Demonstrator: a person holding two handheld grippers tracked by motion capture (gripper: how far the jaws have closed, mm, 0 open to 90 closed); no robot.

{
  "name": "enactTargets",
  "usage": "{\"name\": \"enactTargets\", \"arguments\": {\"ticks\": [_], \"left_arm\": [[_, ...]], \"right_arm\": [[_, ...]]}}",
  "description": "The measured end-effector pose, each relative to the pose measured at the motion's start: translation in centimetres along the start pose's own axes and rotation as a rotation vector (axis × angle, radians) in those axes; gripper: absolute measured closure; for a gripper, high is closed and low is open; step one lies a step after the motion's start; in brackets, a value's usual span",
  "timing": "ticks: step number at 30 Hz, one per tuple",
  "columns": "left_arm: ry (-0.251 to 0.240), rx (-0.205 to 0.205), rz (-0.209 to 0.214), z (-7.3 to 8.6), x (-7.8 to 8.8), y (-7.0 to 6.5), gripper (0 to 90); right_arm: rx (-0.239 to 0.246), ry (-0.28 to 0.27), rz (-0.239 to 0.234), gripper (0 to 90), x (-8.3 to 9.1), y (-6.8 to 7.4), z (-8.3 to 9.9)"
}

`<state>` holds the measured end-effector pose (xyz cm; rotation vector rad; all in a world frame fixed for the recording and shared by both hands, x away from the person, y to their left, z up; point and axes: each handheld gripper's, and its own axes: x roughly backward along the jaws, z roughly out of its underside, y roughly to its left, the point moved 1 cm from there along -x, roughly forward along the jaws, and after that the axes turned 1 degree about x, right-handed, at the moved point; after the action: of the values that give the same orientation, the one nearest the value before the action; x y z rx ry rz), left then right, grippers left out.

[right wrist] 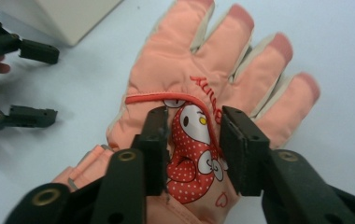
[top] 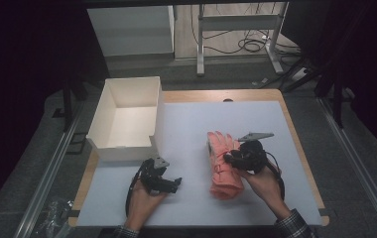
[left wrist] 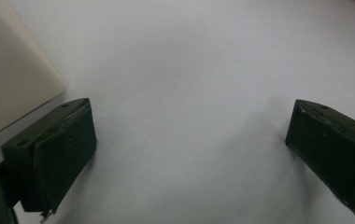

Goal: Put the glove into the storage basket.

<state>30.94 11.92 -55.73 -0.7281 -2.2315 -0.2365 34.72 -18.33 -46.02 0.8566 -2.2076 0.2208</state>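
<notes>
Pink glove [top: 223, 163] lies flat on the white worktop [top: 186, 129], right of centre and toward the near edge, fingers pointing to the far edge, cuff toward the person. In the right gripper view the glove [right wrist: 213, 84] shows a red polka-dot cartoon patch on its back. Right hand-held gripper [top: 232, 158] is down over the back of the glove; right hand-held gripper [right wrist: 193, 149] jaws part-open, straddling the patch, one on each side of it, pads not visibly pressing, nothing pinched. Left hand-held gripper [top: 176, 183] sits near the near-left of the worktop, just in front of the white box [top: 127, 116] at the far-left corner; left hand-held gripper [left wrist: 189, 144] jaws stand wide apart with bare worktop between them, holding nothing. Box corner [left wrist: 12, 88] just beside its left jaw.
</notes>
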Motion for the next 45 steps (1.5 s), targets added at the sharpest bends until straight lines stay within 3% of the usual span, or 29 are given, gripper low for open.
{"name": "enactTargets", "arguments": {"ticks": [7, 12, 16, 20, 25, 31, 36, 45], "left_arm": [[0.000, 0.000, 0.000, 0.0, 0.0, 0.0, 1.8], [0.000, 0.003, 0.000, 0.0, 0.0, 0.0, 1.8], [0.001, 0.003, 0.000, 0.0, 0.0, 0.0, 1.8], [0.010, -0.004, 0.002, 0.0, 0.0, 0.0, 1.8], [0.013, -0.004, 0.001, 0.0, 0.0, 0.1, 1.8], [0.012, -0.004, 0.002, 0.0, 0.0, 0.1, 1.8], [0.003, 0.003, 0.005, 0.0, 0.0, 0.1, 2.0], [0.006, 0.001, 0.005, 0.0, 0.0, 0.1, 2.0]], "right_arm": [[0.070, -0.042, 0.033, 54.0, 2.0, -0.8, -0.7], [0.065, -0.031, 0.055, 54.0, 2.6, -2.5, 0.7], [0.054, -0.021, 0.074, 59.8, 2.6, -3.7, 2.5], [0.046, -0.011, 0.049, 70.6, 2.4, -4.4, 4.4], [0.071, 0.012, -0.015, 77.3, 1.5, -3.9, 6.7], [0.109, 0.030, -0.047, 77.5, 0.6, -2.7, 8.3], [0.139, 0.029, -0.063, 77.5, -0.1, -1.7, 8.6], [0.133, 0.018, -0.103, 74.4, -1.2, -0.6, 8.1]]}}
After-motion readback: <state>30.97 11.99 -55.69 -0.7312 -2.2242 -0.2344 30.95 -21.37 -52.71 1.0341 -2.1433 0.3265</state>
